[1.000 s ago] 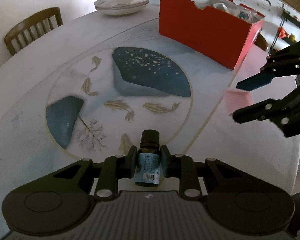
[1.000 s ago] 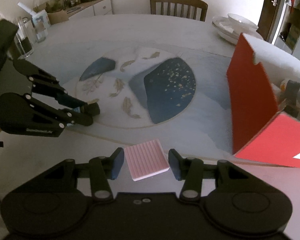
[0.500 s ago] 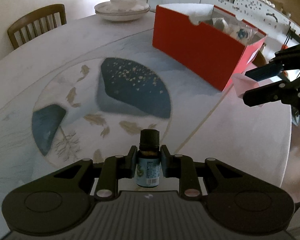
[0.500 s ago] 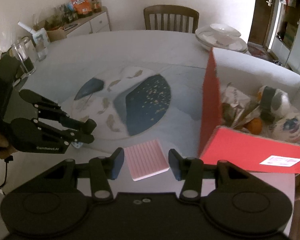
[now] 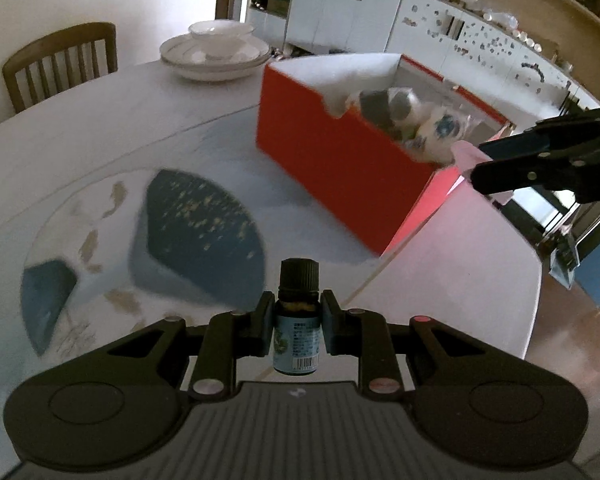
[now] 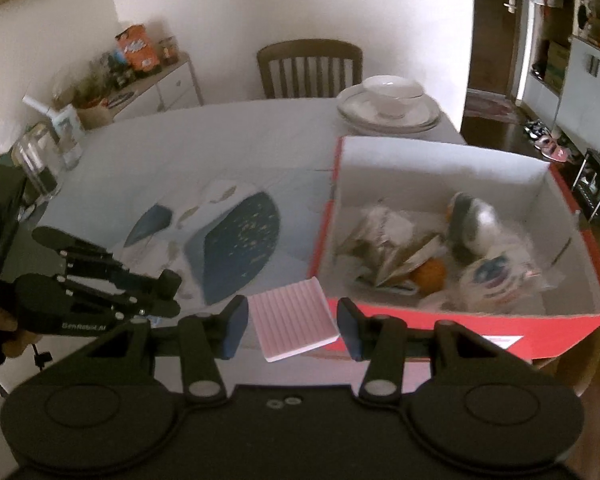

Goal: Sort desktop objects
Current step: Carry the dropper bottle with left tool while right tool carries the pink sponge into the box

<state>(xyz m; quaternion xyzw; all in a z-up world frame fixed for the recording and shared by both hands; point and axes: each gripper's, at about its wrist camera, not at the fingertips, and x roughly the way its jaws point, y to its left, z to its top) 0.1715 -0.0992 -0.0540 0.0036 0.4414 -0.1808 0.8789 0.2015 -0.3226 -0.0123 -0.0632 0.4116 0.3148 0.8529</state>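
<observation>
My left gripper (image 5: 295, 322) is shut on a small dark bottle (image 5: 297, 320) with a black cap and a blue label, held upright above the table. My right gripper (image 6: 292, 322) is shut on a pink ribbed pad (image 6: 293, 323) and holds it in the air at the near left corner of the red box (image 6: 452, 320). The box is open, white inside, and holds several wrapped items and an orange. In the left wrist view the box (image 5: 340, 160) stands at centre right, with the right gripper (image 5: 476, 164) and the pad (image 5: 466, 156) over its right end.
The round white table (image 5: 440, 280) has a blue fan and fish pattern (image 5: 196, 220). Stacked plates with a bowl (image 5: 216, 52) stand at the far edge by a wooden chair (image 5: 60, 64). Glasses (image 6: 40, 160) stand at the table's left side. The left gripper also shows in the right wrist view (image 6: 168, 292).
Both grippers have risen and moved toward the red box. The right gripper with the pink pad has come to the box's near corner, so the inside of the box now shows.
</observation>
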